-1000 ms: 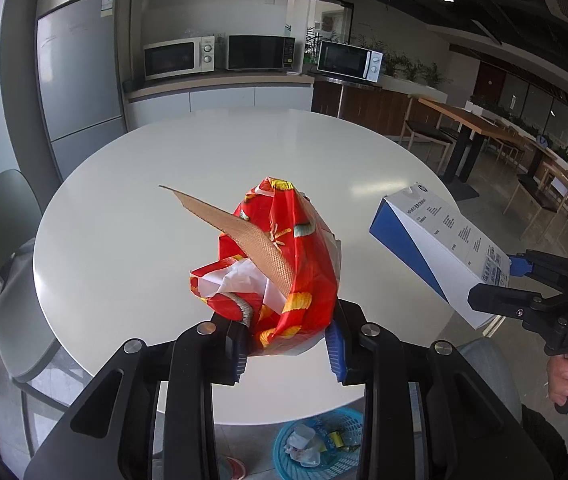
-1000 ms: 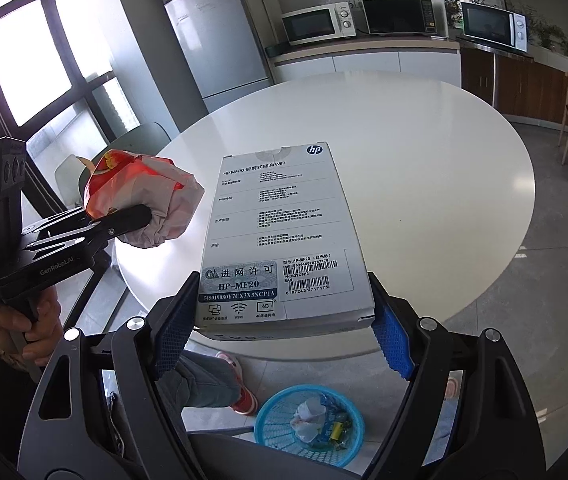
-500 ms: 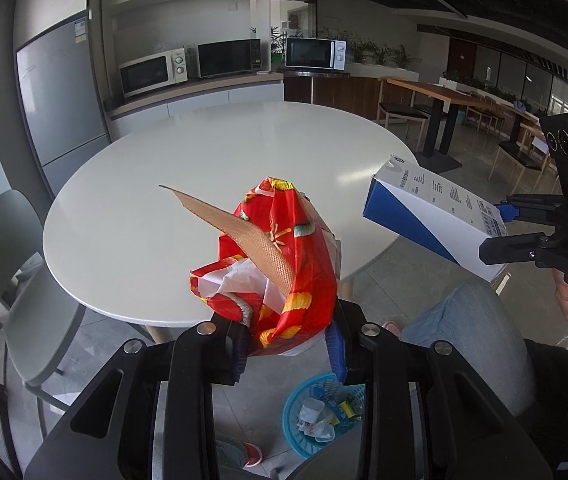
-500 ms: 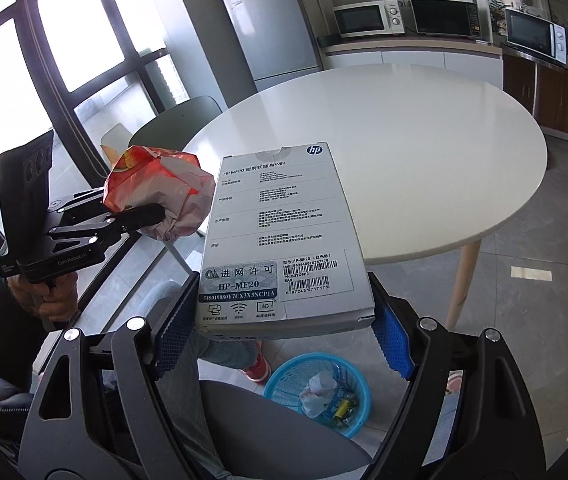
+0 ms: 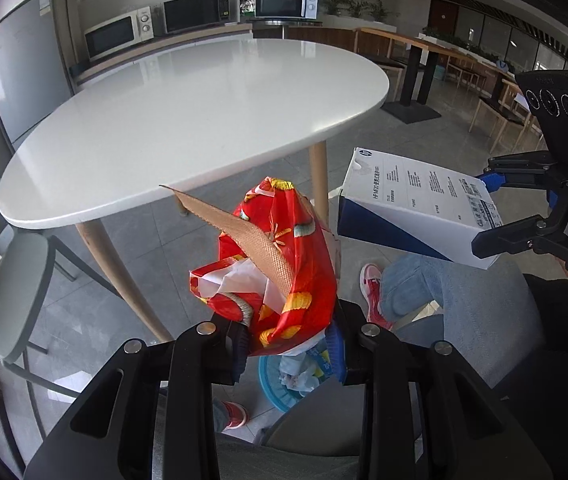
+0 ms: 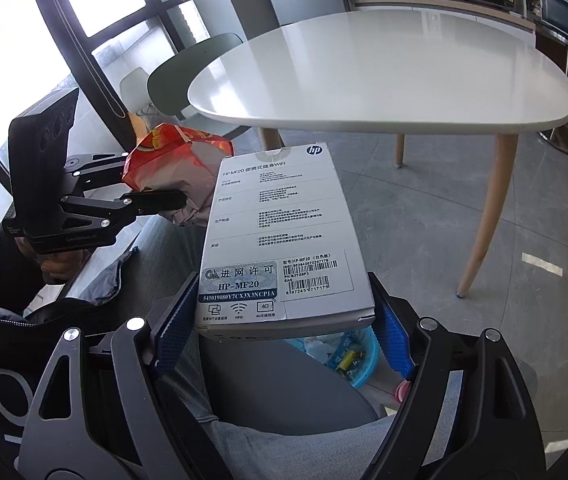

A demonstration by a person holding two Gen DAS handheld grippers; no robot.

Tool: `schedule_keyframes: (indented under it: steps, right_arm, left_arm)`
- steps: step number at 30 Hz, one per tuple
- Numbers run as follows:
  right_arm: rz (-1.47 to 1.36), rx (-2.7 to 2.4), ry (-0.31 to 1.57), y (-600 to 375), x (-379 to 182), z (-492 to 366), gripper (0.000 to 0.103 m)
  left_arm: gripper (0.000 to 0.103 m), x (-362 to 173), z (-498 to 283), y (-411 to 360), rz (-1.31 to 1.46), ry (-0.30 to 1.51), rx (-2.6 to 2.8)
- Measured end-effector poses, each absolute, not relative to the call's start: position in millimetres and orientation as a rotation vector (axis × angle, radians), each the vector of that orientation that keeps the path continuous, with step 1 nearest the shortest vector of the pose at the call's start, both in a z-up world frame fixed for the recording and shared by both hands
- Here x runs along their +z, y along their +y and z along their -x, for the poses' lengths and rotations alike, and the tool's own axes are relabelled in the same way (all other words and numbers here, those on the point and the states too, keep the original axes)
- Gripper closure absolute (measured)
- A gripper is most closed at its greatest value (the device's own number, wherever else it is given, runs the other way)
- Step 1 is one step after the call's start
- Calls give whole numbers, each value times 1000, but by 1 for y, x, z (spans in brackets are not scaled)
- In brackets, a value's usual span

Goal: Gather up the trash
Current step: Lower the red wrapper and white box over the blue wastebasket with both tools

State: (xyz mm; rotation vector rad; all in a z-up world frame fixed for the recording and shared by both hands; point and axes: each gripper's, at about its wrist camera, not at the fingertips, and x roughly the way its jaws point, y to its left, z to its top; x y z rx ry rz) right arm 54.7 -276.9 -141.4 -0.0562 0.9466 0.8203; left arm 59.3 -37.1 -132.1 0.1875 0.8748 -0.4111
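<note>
Left gripper (image 5: 290, 354) jaws pinch the red bag (image 5: 284, 272), right gripper (image 6: 279, 336) jaws clamp the white box (image 6: 279, 232), both above the blue basket (image 6: 358, 364).

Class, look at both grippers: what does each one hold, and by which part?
The left gripper pinches the red wrapper bundle at its lower end. The right gripper clamps the white box across its near end, by the side edges.

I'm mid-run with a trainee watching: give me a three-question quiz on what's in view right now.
1. True or false: the white box lies on the table.
2. Which gripper is clamped on the red wrapper: A left, B right?
3. Name the colour of the basket on the floor.

Key: 1 false, it is clamped in the right gripper. 2 A, the left gripper. 3 blue.
</note>
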Motion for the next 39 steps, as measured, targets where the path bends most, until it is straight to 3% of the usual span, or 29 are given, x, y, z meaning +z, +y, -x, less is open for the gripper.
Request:
schedule_keyframes:
  steps: [26, 39]
  right_arm:
    - [-20, 719, 1367, -231, -319, -171, 28]
    - [43, 669, 1641, -204, -446, -203, 28]
  left_arm:
    - [72, -326, -152, -50, -147, 1380, -402]
    - [72, -430, -180, -60, -139, 1658, -416]
